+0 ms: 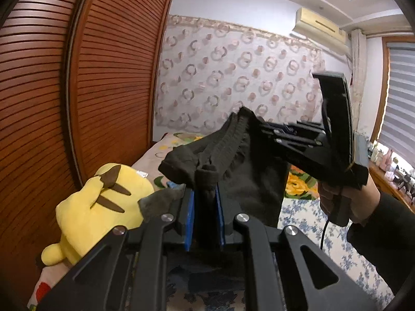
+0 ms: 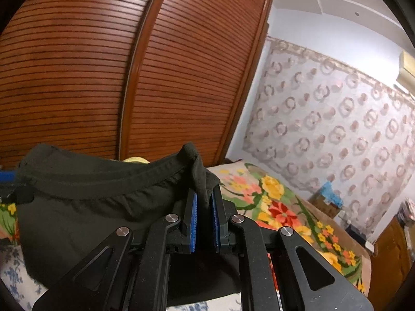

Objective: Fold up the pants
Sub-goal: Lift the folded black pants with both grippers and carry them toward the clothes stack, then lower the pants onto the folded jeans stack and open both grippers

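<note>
Two grippers held one pair of dark pants up in the air above the bed, with the elastic waistband stretched between them and the cloth hanging down below it. The left gripper had its blue pads pressed together on one bunched corner of the waistband, a fold of fabric poking up between them. The right gripper pinched the opposite corner the same way, its jaws nearly closed on a thick tuck of dark cloth that stood up above the blue pads. From the left wrist view, the right gripper appeared side-on at the far end of the waistband, held by a hand in a dark sleeve.

Below the hanging pants lay a blue-flowered sheet and, further back, a blanket printed with bright yellow and red flowers. A yellow plush toy with brown stripes rested on the bed just beside the left gripper. A slatted wooden wardrobe rose behind the bed, next to a wall covered in ring-patterned wallpaper. An air conditioner hung high on the wall, near a window with striped blinds.
</note>
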{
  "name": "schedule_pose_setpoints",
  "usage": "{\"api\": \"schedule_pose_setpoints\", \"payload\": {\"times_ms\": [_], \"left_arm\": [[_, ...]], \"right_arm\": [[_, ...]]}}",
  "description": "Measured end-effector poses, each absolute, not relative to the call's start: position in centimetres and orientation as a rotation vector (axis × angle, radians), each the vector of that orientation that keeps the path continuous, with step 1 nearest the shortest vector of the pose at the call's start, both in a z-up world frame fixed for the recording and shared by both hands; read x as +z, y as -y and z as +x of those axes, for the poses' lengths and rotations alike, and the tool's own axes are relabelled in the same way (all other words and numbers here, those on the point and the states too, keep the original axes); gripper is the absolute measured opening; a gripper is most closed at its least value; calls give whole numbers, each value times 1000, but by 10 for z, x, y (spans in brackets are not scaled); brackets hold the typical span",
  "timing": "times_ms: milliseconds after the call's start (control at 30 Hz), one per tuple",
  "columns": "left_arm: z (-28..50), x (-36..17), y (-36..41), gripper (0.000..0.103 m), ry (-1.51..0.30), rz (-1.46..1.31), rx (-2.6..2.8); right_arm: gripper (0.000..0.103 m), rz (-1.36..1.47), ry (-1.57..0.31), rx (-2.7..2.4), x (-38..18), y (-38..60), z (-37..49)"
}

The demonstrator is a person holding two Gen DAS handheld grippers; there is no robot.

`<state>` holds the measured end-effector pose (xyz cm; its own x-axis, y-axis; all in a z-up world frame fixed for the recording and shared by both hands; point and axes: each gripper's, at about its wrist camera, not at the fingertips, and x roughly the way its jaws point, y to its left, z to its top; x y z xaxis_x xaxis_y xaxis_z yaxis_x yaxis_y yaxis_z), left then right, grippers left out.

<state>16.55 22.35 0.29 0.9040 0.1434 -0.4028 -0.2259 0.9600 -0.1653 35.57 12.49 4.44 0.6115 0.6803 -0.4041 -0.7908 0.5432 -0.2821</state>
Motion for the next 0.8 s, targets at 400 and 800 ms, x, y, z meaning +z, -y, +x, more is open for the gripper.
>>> {"api": "schedule_pose_setpoints", "payload": {"times_ms": [400,800], "left_arm": [[166,-17,-229,15,-451,-234,226],[173,-32,-231,43,-520,-236,194]], "right_arm": [[25,-347,-384,934,37,-128,368],[29,-383,-539,955,-2,-106,378]]}}
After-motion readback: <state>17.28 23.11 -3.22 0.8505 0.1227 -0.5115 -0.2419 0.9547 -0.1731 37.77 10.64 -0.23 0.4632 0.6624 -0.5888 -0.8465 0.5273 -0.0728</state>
